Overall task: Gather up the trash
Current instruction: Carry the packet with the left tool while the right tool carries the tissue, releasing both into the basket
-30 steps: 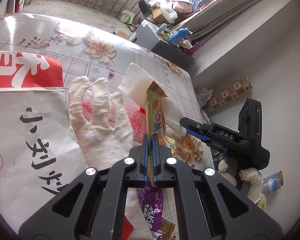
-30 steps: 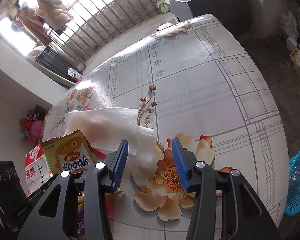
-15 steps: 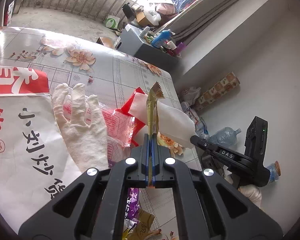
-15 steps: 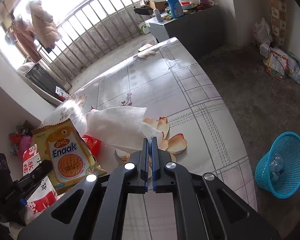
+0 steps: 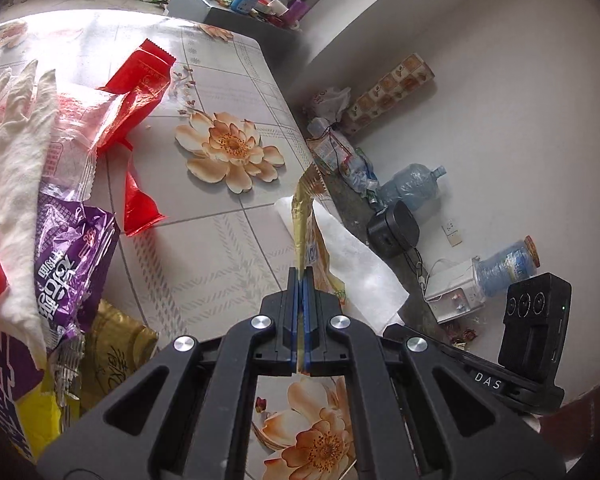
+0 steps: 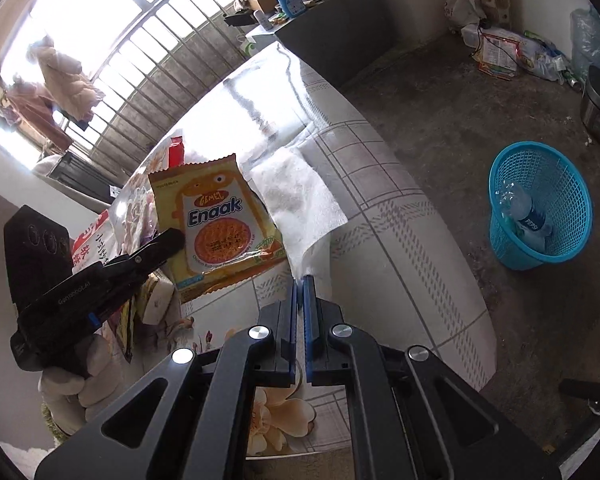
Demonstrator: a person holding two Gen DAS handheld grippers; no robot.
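Note:
My left gripper [image 5: 301, 272] is shut on a yellow Enaak snack wrapper [image 5: 306, 216], which stands edge-on above the table's right edge. The right wrist view shows the wrapper's printed face [image 6: 216, 232] with the left gripper [image 6: 172, 240] clamped on its side. My right gripper [image 6: 301, 280] is shut on a corner of a white paper towel [image 6: 300, 196], which hangs just beyond the wrapper. The same paper towel [image 5: 356, 268] shows behind the wrapper in the left wrist view. A blue mesh basket [image 6: 564, 176] stands on the floor to the right, with a plastic bottle [image 6: 528, 216] inside.
On the floral table [image 5: 220, 248] to the left lie a red wrapper [image 5: 140, 76], a purple wrapper [image 5: 72, 264], a white glove [image 5: 12, 152] and a gold wrapper [image 5: 112, 344]. Water jugs [image 5: 412, 188] and a dark pot [image 5: 392, 232] sit on the floor by the wall.
My right gripper shut on the paper towel's edge and lifted it off the table. Both grippers swung right toward the table's edge with their pieces, bringing the blue basket into view.

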